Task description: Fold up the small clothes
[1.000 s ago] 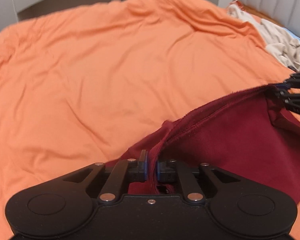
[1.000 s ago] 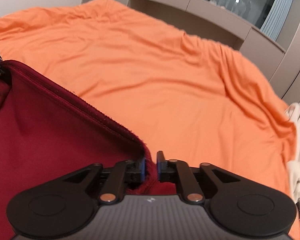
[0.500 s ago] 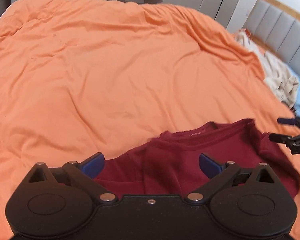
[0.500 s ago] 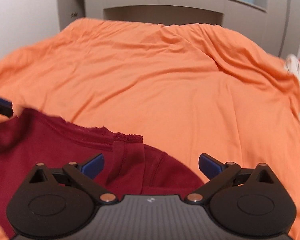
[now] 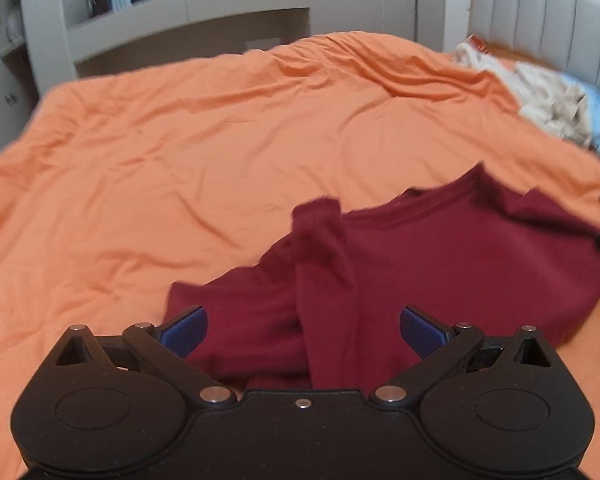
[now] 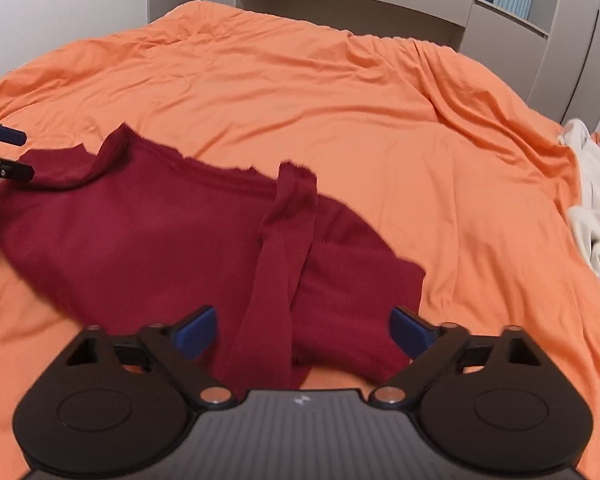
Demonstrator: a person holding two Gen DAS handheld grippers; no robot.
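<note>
Left wrist view shows the left gripper (image 5: 303, 330) with its jaws spread wide, holding nothing, poised over the dark red sweatshirt (image 5: 440, 264) lying just ahead on the orange bed cover (image 5: 180, 160). Likewise empty and spread, the right gripper (image 6: 302, 331) hovers over the other side, probably so each can pick a fresh hold. One sleeve (image 6: 284, 264) lies doubled across the body, pointing away from that gripper; the garment's long axis runs crosswise between both.

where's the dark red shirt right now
The dark red shirt lies on the orange bedspread, just ahead of both open grippers in each wrist view, with the pale clothes pile beyond it near the headboard.
</note>
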